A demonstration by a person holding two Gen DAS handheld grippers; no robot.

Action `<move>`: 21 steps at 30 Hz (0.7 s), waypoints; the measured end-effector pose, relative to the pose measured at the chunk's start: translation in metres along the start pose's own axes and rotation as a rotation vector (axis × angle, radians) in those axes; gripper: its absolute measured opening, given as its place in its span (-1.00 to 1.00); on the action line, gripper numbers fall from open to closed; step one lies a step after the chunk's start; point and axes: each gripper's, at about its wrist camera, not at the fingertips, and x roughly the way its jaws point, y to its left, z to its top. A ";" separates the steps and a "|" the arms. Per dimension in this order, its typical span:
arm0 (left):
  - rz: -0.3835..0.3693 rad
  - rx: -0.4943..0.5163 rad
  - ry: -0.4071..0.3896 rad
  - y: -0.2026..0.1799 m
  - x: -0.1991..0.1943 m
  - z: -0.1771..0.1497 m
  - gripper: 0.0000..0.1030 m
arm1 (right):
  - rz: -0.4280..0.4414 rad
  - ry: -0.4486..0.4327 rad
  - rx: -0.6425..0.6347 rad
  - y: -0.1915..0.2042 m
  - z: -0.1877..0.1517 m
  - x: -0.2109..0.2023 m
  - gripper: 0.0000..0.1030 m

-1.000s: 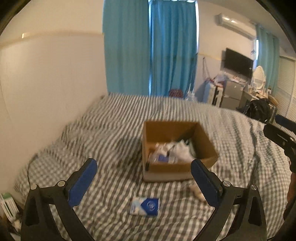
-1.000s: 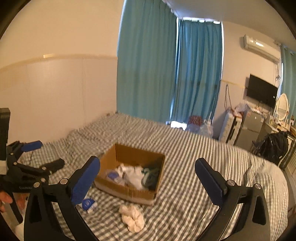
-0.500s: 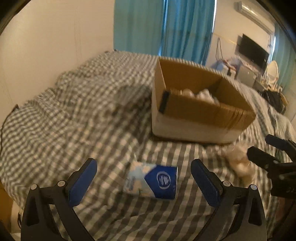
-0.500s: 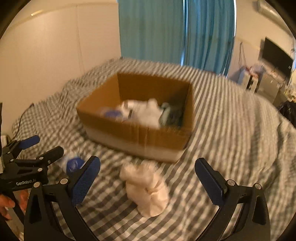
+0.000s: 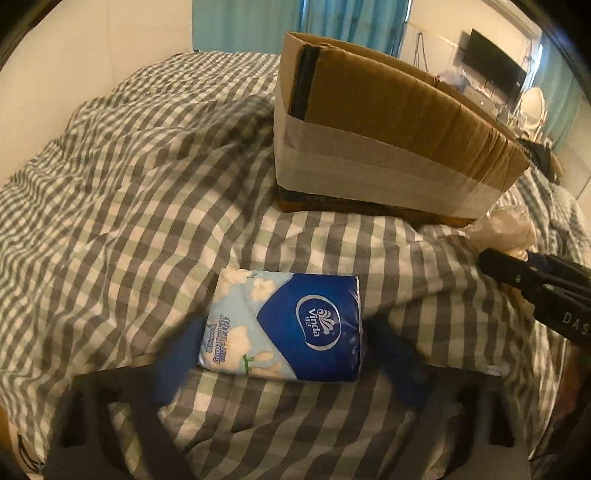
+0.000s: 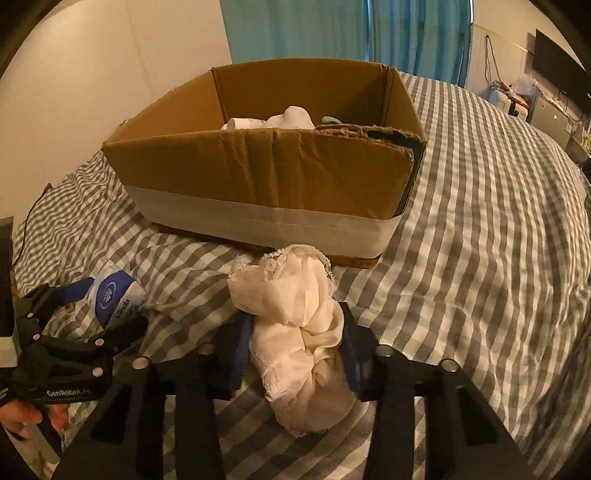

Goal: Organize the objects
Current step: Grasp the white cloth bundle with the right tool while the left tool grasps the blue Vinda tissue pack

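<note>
A blue-and-white tissue pack (image 5: 284, 328) lies on the checked bed cover, in front of the open cardboard box (image 5: 369, 122). My left gripper (image 5: 284, 350) is closing on it, and its blurred pads touch the pack's two short sides. In the right wrist view that pack (image 6: 114, 295) sits between the left gripper's (image 6: 103, 310) fingers. A cream cloth bundle (image 6: 295, 332) with a lace edge lies just in front of the box (image 6: 266, 173). My right gripper (image 6: 295, 343) is closing on the bundle and its blue pads squeeze the cloth's middle. White clothes (image 6: 288, 118) show inside the box.
The grey-and-white checked cover (image 6: 480, 221) fills both views, rumpled left of the box. A pale wall (image 6: 110, 55) stands at the left and teal curtains (image 6: 314, 26) behind. A TV (image 5: 495, 62) and furniture stand far right. A person's hand (image 6: 22, 417) holds the left gripper.
Both grippers have dropped from high over the bed down to the cover. Their jaws, wide apart before, have drawn in around the tissue pack and the cloth bundle.
</note>
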 end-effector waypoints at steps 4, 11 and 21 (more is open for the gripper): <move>-0.012 -0.002 -0.012 0.001 -0.004 -0.002 0.48 | -0.001 -0.003 -0.003 -0.002 -0.002 -0.006 -0.38; -0.011 -0.028 -0.030 0.000 -0.022 -0.004 0.48 | -0.001 -0.040 0.015 -0.004 -0.014 -0.041 -0.47; -0.020 -0.058 -0.093 -0.006 -0.068 -0.004 0.48 | 0.003 -0.133 0.004 0.007 -0.015 -0.093 -0.49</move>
